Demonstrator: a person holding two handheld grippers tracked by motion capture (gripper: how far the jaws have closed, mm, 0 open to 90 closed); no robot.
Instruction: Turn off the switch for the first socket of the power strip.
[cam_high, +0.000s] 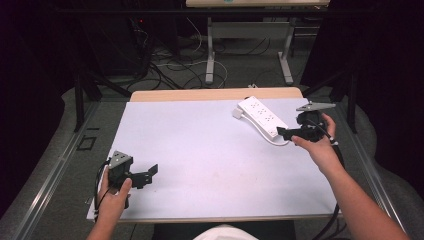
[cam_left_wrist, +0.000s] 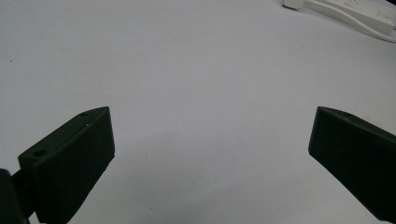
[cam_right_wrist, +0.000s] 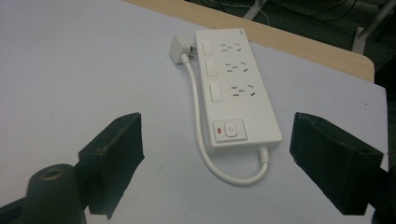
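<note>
Right gripper view, near edge: right claw with its jaws spread wide and nothing between them, aimed at the switch end of the power strip.
Left claw: jaws apart and empty in the left gripper view, over bare white sheet at the near-left of the bench, well apart from the strip.
Left hand: wrapped round the handle, forearm coming in low, claw pointing toward the middle of the bench and roughly level.
Right hand: reached forward on the right side, wrist bent inward so the claw points left at the strip's near end.
Power strip, place: far-right part of the bench, lying flat, socket face up, just beyond the right claw's tips.
Power strip, body: judged to be a rigid plastic shell, light to moderate in weight, smooth enough to slip on the sheet if pushed.
Cord: short, loops out of the switch end and runs along one long side; looks springy and likely to drag the body if pulled.
Plug: at the far end, close beside the strip's corner.
Where to grip: across the narrow width of the body, clear of the red-marked switch.
</note>
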